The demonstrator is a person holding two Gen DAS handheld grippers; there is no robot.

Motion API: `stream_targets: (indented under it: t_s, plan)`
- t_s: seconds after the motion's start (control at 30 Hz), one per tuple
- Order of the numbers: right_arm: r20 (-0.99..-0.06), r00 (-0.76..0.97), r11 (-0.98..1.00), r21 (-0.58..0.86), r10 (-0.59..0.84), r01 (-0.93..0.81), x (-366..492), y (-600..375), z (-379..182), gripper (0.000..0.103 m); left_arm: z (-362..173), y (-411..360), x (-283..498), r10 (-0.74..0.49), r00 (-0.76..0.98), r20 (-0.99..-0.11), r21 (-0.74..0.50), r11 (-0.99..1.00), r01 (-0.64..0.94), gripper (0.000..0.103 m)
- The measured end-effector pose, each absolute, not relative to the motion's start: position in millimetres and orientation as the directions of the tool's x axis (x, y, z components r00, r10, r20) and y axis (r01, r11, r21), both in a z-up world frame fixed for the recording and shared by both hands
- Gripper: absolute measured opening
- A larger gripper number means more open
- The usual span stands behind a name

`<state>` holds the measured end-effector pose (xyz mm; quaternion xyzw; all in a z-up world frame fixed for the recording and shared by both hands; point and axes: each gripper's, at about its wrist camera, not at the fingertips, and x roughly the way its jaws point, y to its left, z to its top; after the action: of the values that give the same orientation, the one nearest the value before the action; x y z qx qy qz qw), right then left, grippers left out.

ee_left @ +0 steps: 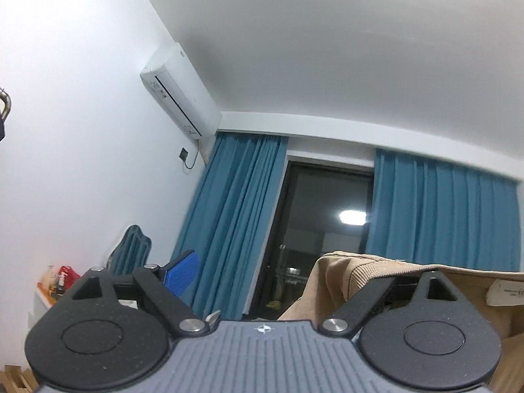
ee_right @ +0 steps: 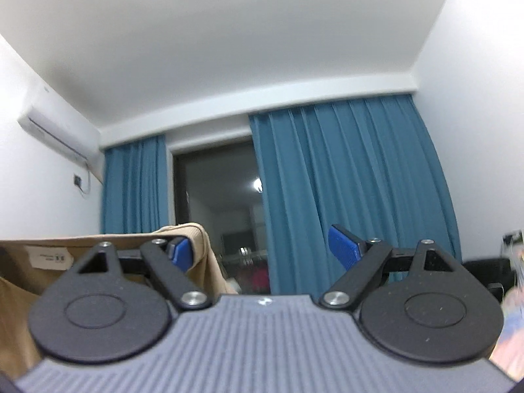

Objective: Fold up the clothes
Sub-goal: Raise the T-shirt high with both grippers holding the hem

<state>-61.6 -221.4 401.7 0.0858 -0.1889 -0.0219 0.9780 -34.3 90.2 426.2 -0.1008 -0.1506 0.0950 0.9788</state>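
A tan corduroy garment [ee_left: 344, 281] with a white label [ee_left: 504, 291] hangs raised at the lower right of the left wrist view. It covers the right finger of my left gripper [ee_left: 291, 273]; the blue left fingertip [ee_left: 181, 271] stands far off, bare, so the jaws are wide apart. In the right wrist view the same garment [ee_right: 193, 232] fills the lower left and drapes over the left fingertip [ee_right: 180, 253] of my right gripper [ee_right: 262, 251]. Its other blue finger [ee_right: 344, 249] is free and far apart. Both grippers tilt up toward the ceiling.
Blue curtains [ee_left: 229, 213] frame a dark glass door [ee_left: 321, 229] ahead. An air conditioner [ee_left: 180, 91] hangs on the left wall. Below it are a blue chair back [ee_left: 131, 252] and a shelf with red items [ee_left: 62, 278]. A dark object [ee_right: 484, 271] sits at the right.
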Motion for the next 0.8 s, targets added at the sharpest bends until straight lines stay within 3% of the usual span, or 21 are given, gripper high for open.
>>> stream_targets:
  t_s: [0.17, 0.3, 0.6, 0.8]
  plan:
    - [0.36, 0.931, 0.981, 0.192, -0.051, -0.02, -59, -231, 439, 0.086, 459, 87, -31, 0.19, 0.943, 0.273, -0.187, 0.972, -0.141, 0.095]
    - [0.322, 0.945, 0.984, 0.179, -0.057, -0.002, -39, -232, 431, 0.086, 424, 87, 28, 0.194, 0.955, 0.222, -0.151, 0.975, -0.163, 0.095]
    - [0.137, 0.986, 0.987, 0.145, -0.092, 0.071, 93, -231, 342, 0.086, 340, 87, 167, 0.212, 0.972, 0.102, -0.069, 0.976, -0.206, 0.097]
    - [0.014, 0.99, 0.984, 0.113, -0.144, 0.141, 229, -227, 228, 0.086, 223, 83, 309, 0.249, 0.969, -0.001, -0.026, 0.968, -0.249, 0.099]
